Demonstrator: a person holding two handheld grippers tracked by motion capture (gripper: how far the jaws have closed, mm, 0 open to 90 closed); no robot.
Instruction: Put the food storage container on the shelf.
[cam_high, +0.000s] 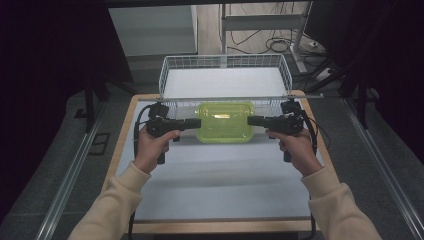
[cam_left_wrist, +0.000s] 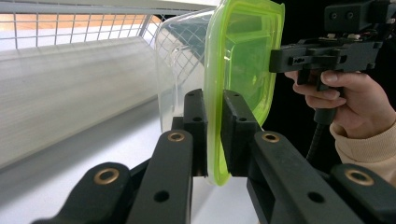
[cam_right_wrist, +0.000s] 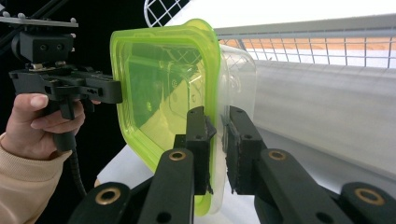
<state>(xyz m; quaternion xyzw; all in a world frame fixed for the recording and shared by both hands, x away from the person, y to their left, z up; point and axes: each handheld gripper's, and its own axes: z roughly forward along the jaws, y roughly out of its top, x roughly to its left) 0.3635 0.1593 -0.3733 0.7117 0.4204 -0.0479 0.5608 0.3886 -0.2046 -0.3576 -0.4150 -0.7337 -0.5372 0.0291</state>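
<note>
High view: person at table w/ white mat (cam_high: 220, 175); left gripper (cam_high: 197, 123) and right gripper (cam_high: 250, 120) each clamp one short end of a clear container w/ green lid (cam_high: 225, 121); container sits between them, right in front of the wire basket (cam_high: 172, 67) at the far edge; can't tell from here if it's touching the mat or just off it; basket floor looks bare.

Left gripper view: left gripper (cam_left_wrist: 214, 126) jaws closed tight on the lid rim, green edge pinched between the pads; clear tub body (cam_left_wrist: 180, 60) on the basket side of the lid; other hand (cam_left_wrist: 350, 100) w/ its gripper on the far edge; basket mesh (cam_left_wrist: 84, 28) just behind.

Right gripper view: right gripper (cam_right_wrist: 217, 140) jaws nearly closed, pads on either side of the lid rim + tub wall; grip looks firm; opposite gripper (cam_right_wrist: 116, 93) bites the far edge.

Progress, my read: pick-up w/ both claws is done, lid on, box level-ish; looks like a two-handed carry toward the basket; left to do: lift over the basket wall, set down inside, release both; risk = rim slipping from one pinch if hands drift apart.
</note>
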